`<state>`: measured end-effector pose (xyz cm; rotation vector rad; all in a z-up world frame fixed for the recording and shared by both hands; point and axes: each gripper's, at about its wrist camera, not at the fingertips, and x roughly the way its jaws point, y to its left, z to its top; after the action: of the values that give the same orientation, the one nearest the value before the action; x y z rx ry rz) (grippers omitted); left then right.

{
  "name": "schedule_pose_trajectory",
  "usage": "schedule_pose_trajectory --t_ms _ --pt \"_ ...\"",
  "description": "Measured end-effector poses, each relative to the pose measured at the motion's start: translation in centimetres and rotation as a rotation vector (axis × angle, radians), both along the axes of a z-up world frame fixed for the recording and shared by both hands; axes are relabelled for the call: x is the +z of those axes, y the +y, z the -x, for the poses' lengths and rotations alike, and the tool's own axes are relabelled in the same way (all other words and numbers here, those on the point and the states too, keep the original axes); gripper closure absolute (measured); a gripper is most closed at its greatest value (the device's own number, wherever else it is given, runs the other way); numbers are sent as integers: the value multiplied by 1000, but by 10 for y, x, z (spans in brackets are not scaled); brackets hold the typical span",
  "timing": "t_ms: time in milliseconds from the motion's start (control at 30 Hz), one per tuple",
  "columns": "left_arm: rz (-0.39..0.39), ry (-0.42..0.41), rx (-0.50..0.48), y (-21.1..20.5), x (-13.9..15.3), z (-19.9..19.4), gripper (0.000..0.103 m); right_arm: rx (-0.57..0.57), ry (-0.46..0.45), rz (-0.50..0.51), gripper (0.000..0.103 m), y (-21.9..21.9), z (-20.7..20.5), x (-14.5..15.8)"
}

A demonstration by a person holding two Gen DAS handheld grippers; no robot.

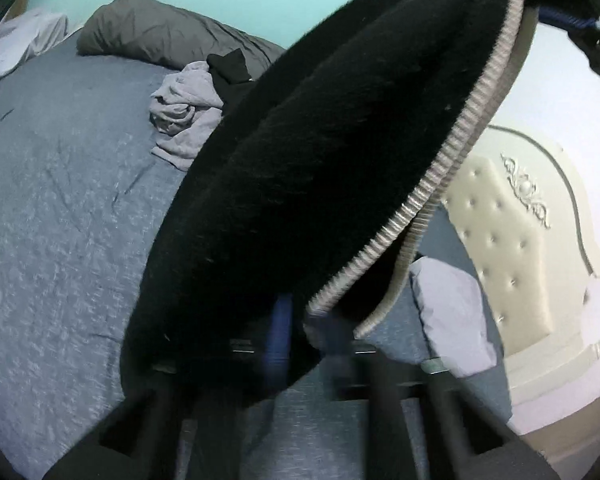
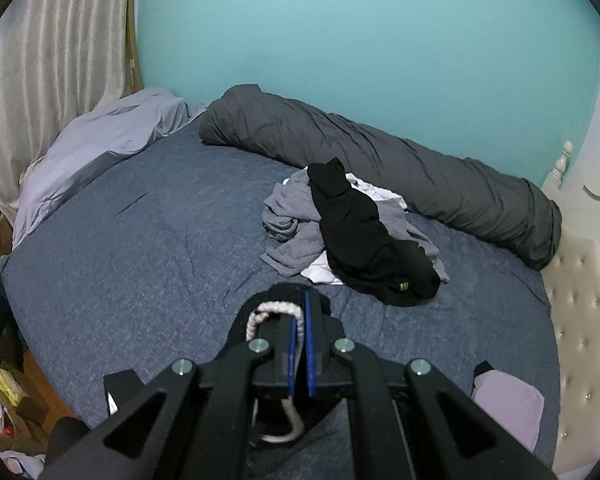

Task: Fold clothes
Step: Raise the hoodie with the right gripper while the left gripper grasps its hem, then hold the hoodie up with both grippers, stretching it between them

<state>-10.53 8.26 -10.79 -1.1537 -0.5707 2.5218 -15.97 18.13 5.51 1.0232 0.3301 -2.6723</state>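
Note:
A black fuzzy garment [image 1: 320, 168] with a grey ribbed trim [image 1: 440, 172] hangs stretched above the bed between both grippers. My left gripper [image 1: 300, 318] is shut on its lower end, and the cloth hides most of the fingers. At the top right of the left wrist view, my right gripper [image 1: 572, 20] holds the other end. In the right wrist view, my right gripper [image 2: 299, 308] is shut on the black garment [image 2: 276, 300] and its pale trim [image 2: 276, 310]. A loose pile of grey, white and black clothes [image 2: 352, 232] lies mid-bed, with its grey cloth [image 1: 184, 120] also seen from the left wrist.
The bed has a blue cover [image 2: 140, 260]. A rolled dark grey duvet [image 2: 400, 168] lies along the teal wall. A lilac pillow [image 2: 508, 404] sits by the cream tufted headboard [image 2: 580, 320]. A lilac sheet [image 2: 100, 136] is bunched by the curtain. Clutter [image 2: 8, 392] stands beside the bed.

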Motion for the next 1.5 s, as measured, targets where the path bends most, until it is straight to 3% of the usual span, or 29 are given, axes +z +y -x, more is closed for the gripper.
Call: schedule_pose_trajectory --t_ms 267,500,900,1133,1500 --pt "76 111 36 -43 28 -8 96 -46 36 51 99 22 -1 10" --pt "149 192 65 -86 82 11 96 -78 100 102 100 39 -9 35" --pt "203 321 61 -107 201 18 97 -77 233 165 100 52 -36 97" --pt "249 429 48 -103 294 15 97 -88 323 204 100 65 -53 149" --pt "304 549 31 -92 381 -12 97 -73 411 224 100 74 -86 210"
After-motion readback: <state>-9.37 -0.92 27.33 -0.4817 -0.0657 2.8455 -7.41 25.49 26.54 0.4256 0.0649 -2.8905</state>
